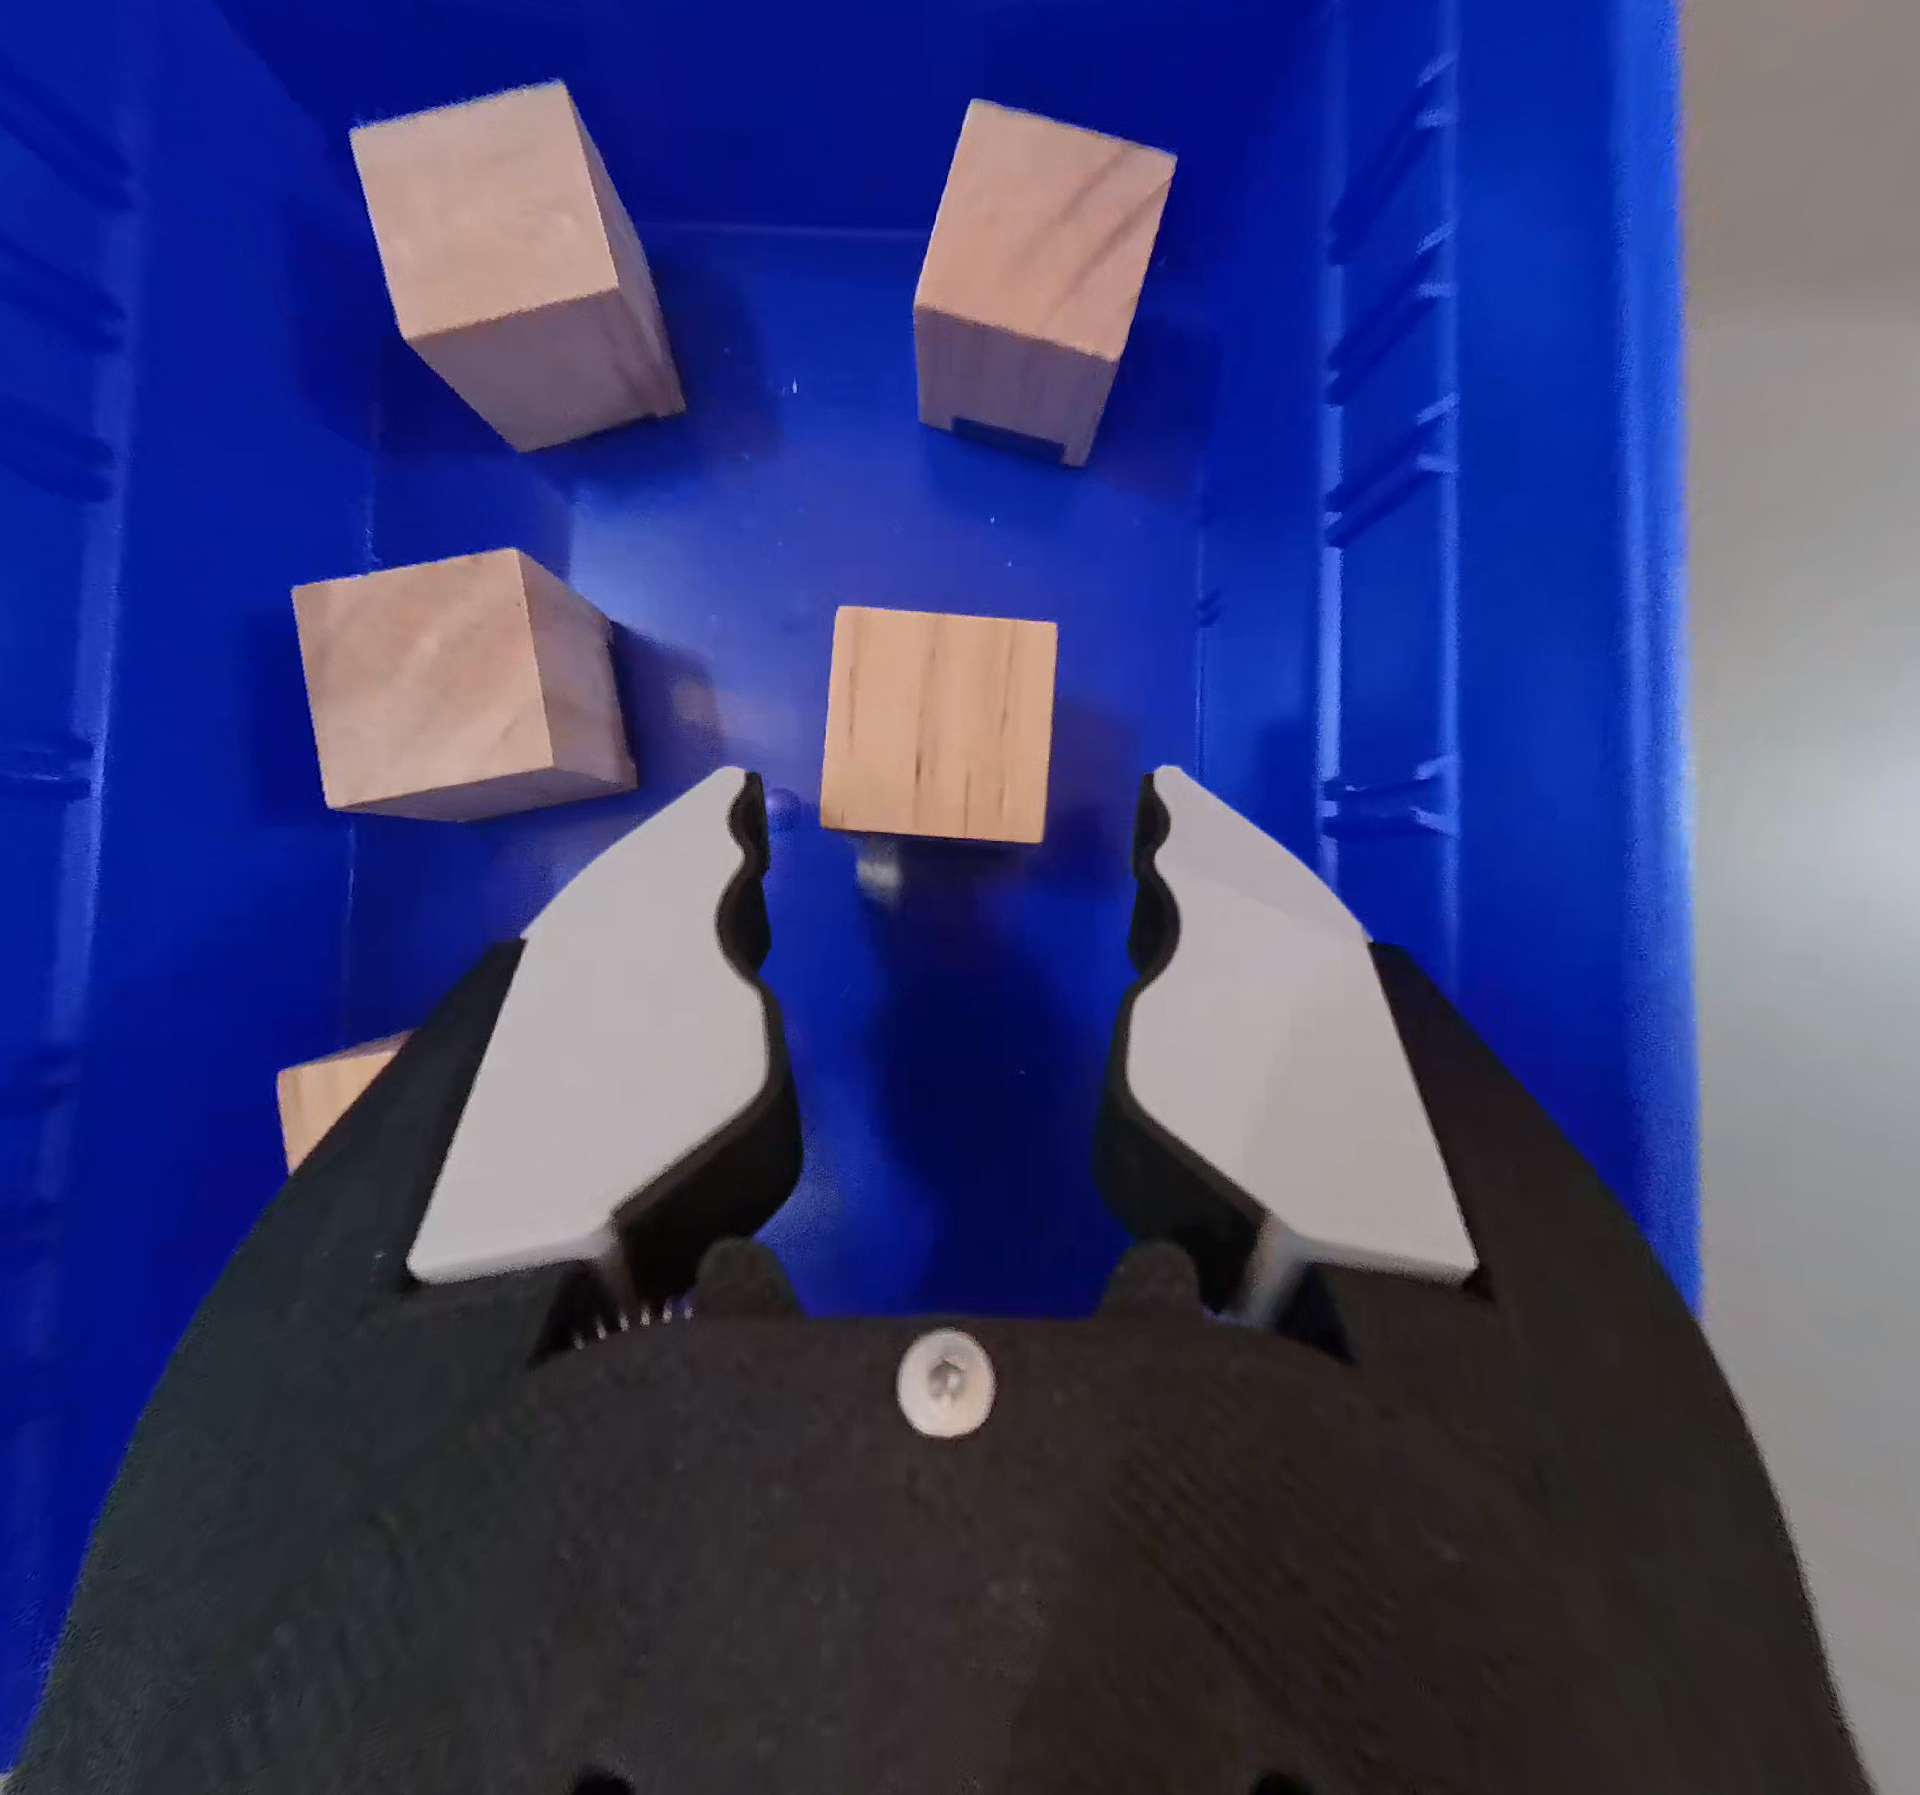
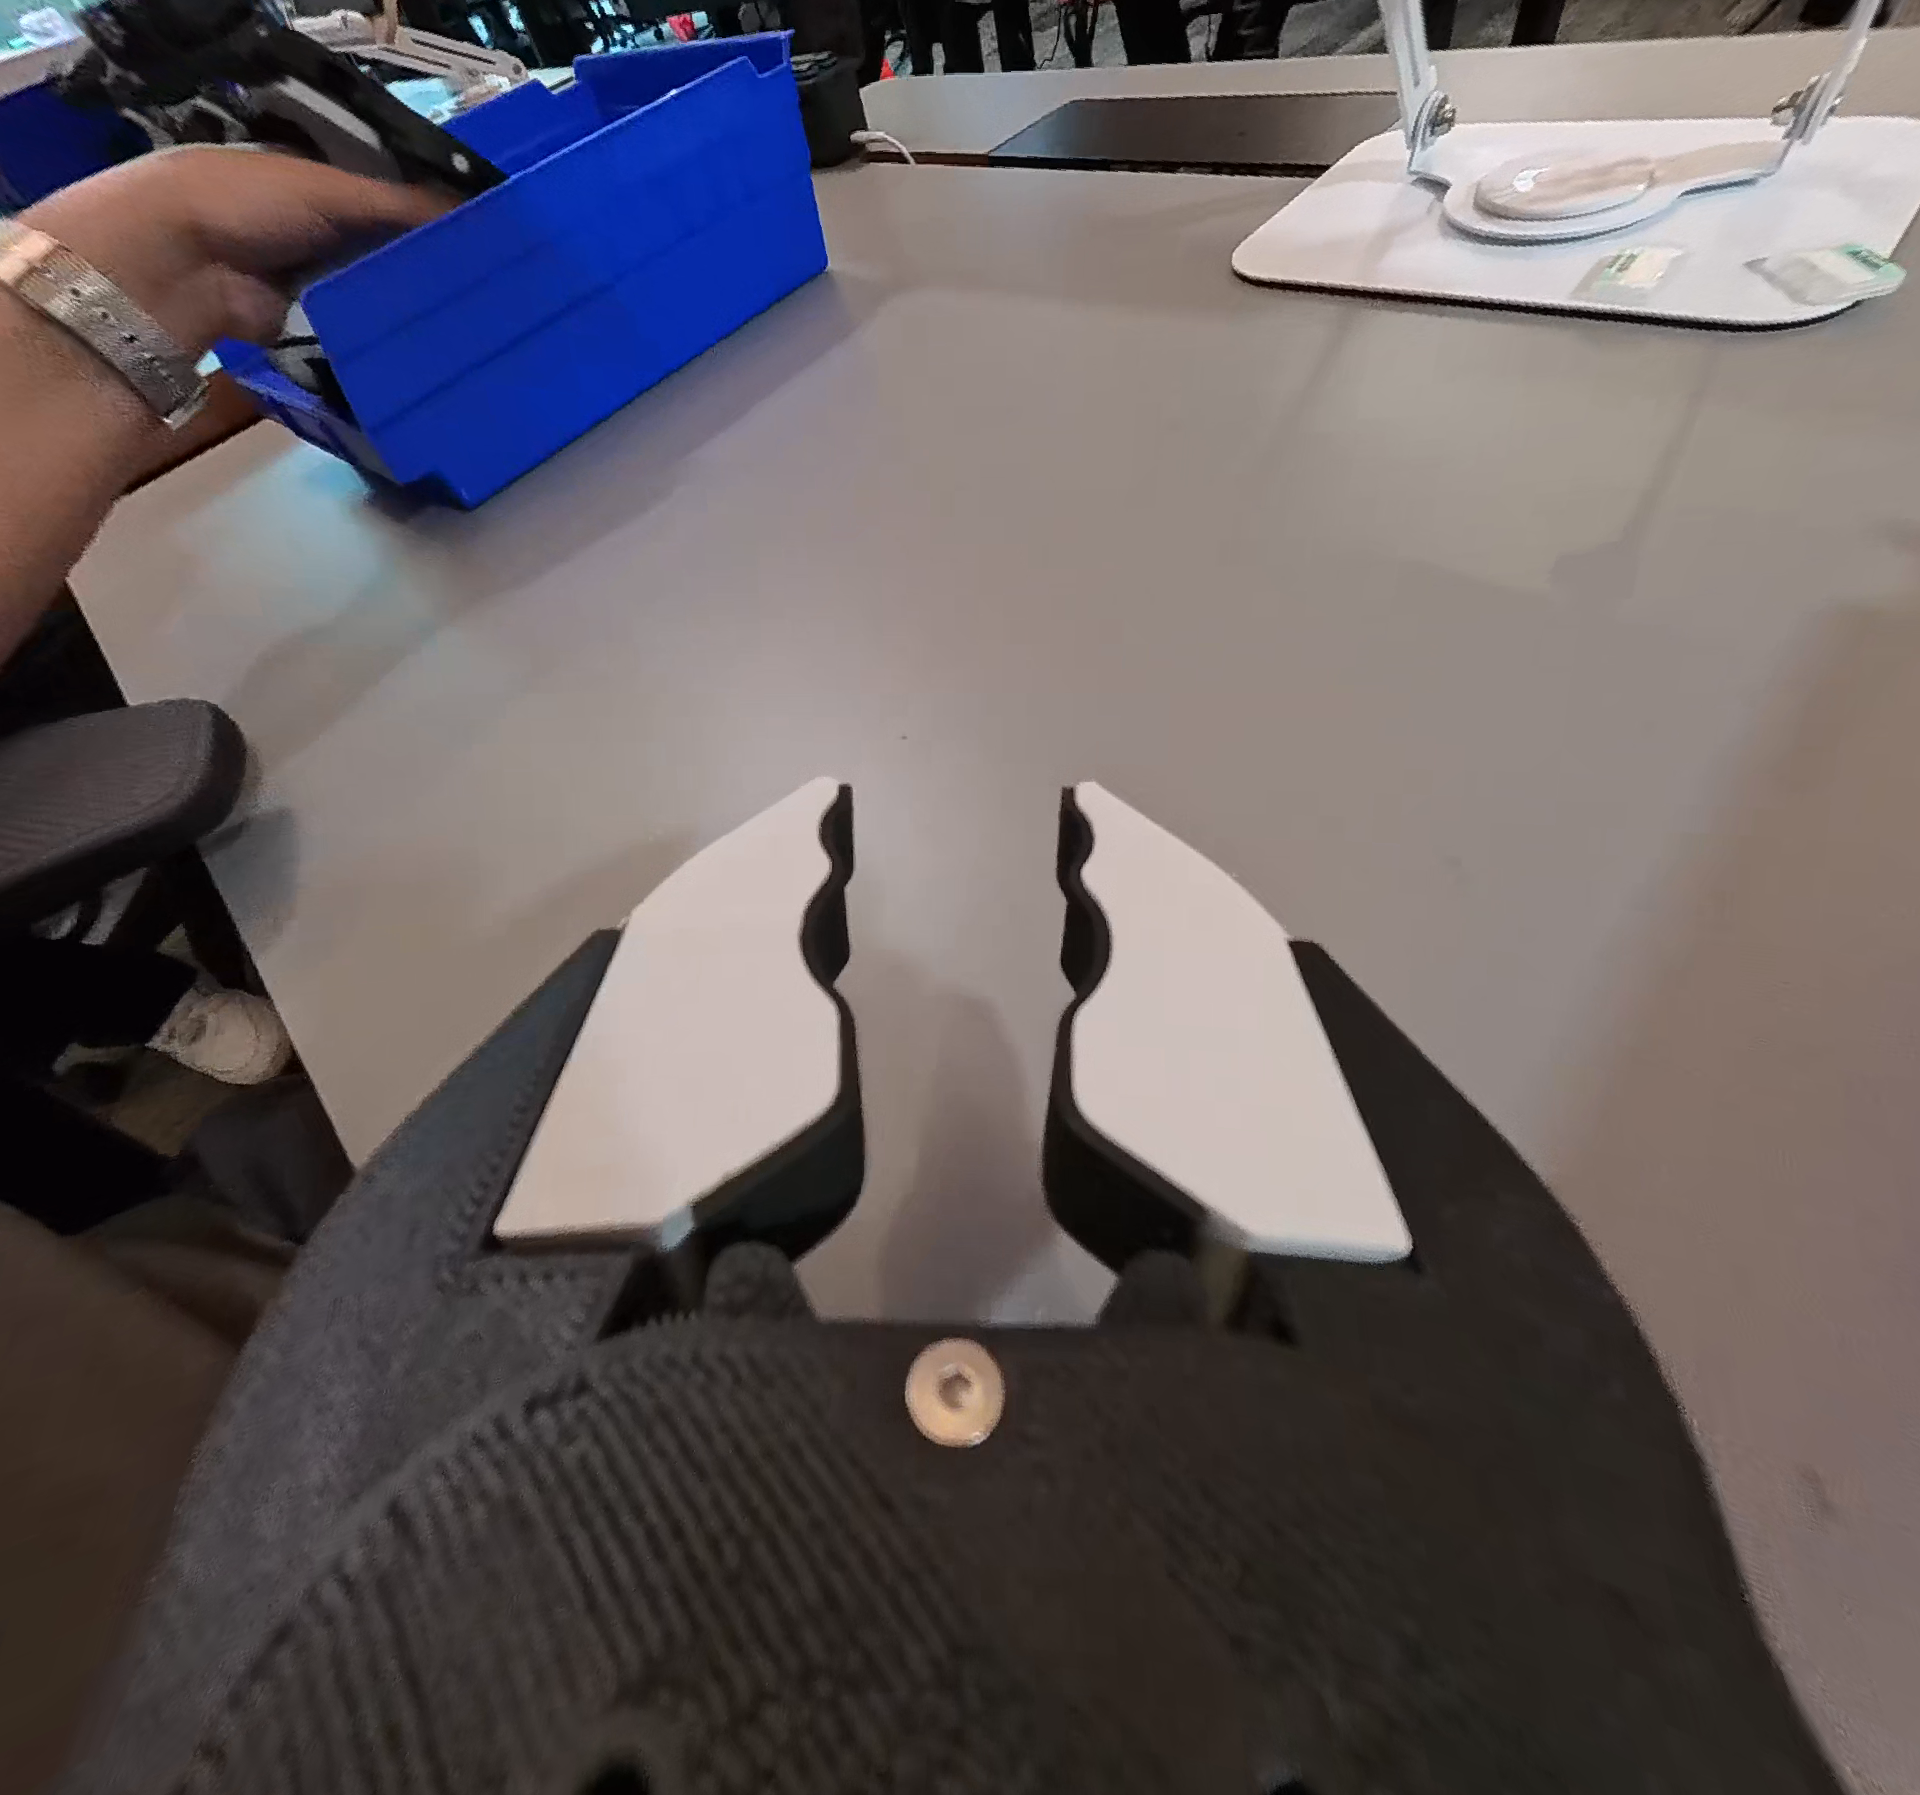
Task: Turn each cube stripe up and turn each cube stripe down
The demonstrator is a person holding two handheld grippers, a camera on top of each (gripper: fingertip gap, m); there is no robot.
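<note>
Now left gripper (image 1: pixel 951 789) gapes — over cube (image 1: pixel 938 722).

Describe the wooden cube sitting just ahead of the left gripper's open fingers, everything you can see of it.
The wooden cube is pale, light-toned wood with fine dark grain streaks running along its top face. Seen almost straight from above, it shows mainly that plain top; no stripe is visible on it. It rests flat and square on the floor of the blue bin, apart from the other cubes and the bin walls. The left gripper hovers open just short of it, its fingers not touching. Its lower faces are hidden.
</note>
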